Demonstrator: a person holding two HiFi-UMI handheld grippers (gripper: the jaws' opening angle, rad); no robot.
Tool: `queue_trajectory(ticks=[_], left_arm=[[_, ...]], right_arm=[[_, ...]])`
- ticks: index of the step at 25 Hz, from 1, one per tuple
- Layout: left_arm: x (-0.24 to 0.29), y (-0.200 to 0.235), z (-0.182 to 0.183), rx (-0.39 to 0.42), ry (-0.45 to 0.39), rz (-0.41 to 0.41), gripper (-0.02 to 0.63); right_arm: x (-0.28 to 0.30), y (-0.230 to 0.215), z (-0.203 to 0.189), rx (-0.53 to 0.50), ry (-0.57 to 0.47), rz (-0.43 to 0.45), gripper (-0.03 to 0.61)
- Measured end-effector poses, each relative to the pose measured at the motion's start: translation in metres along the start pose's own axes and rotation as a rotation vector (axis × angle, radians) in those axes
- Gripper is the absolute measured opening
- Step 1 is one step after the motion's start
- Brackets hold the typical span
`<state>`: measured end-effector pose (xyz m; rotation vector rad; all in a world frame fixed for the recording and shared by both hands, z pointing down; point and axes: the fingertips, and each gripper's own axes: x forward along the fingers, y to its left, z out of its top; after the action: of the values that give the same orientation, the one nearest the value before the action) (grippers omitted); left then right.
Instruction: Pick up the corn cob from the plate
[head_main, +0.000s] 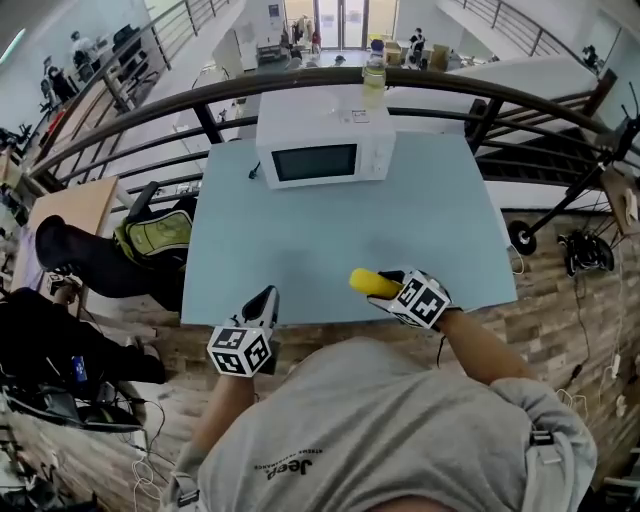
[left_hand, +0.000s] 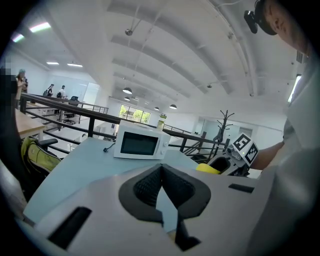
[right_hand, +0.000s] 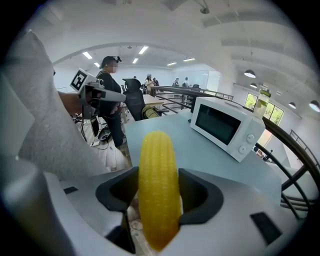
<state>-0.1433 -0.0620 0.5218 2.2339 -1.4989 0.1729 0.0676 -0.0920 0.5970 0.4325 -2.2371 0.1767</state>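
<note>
A yellow corn cob is clamped in my right gripper, just above the near right part of the pale blue table. In the right gripper view the corn cob stands between the two dark pads and juts past them. My left gripper is at the table's near edge on the left, shut with nothing in it; its pads meet at the tips. From the left gripper view the corn cob shows off to the right. No plate is visible.
A white microwave stands at the table's far edge with a bottle on top. A dark railing curves behind the table. A chair with a green backpack is at the left. A person stands beyond the table.
</note>
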Motion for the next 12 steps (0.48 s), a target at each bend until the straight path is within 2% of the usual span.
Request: queue_trajectory(ticks=[7, 12], left_arm=[[0.011, -0.013, 0.002, 0.024, 0.010, -0.012, 0.008], [0.010, -0.009, 0.004, 0.046, 0.021, -0.028, 0.008]], right_arm=[[-0.011, -0.019, -0.010, 0.077, -0.030, -0.027, 0.256], [-0.014, -0.018, -0.010, 0.074, -0.027, -0.060, 0.256]])
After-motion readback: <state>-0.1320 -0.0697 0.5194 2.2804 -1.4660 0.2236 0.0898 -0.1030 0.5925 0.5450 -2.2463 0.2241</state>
